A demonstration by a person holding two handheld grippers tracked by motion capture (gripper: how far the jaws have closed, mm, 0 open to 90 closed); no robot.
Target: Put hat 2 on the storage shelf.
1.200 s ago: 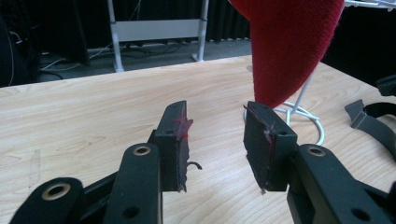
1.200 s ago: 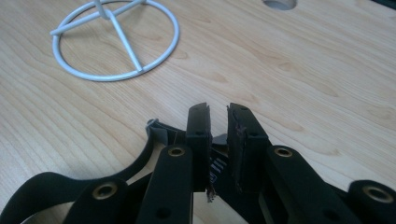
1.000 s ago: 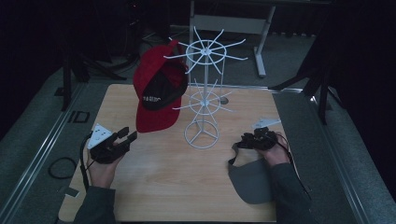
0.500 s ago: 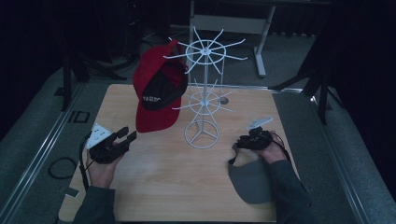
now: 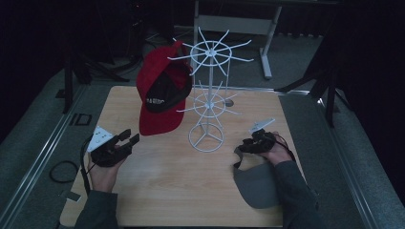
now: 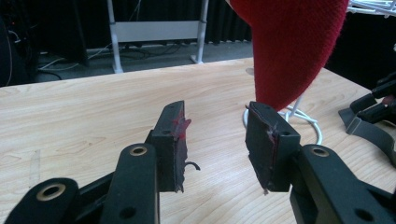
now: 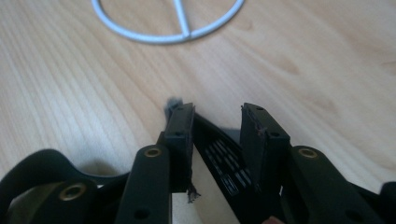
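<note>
Overhead, the right tool [image 5: 243, 145] sits at the back strap of a grey cap [image 5: 258, 183] lying on the tabletop [image 5: 167, 191], beside the white wire rack [image 5: 206, 138] bearing a red cap [image 5: 160, 93]. Along the left tool [image 6: 215, 140], jaws gape empty. Along the right tool [image 7: 217, 135], jaws just opening straddle the black adjuster strap [image 7: 224, 161].

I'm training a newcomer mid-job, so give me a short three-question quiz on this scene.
1. True or false: the red cap lies flat on the table.
2. Which tool is at the grey cap: A) left tool, B) right tool?
3. What lies between the right tool's open jaws?

Key:
1. False; it hangs on the white wire rack.
2. B.
3. The grey cap's black strap; the jaws have just been opening.
</note>
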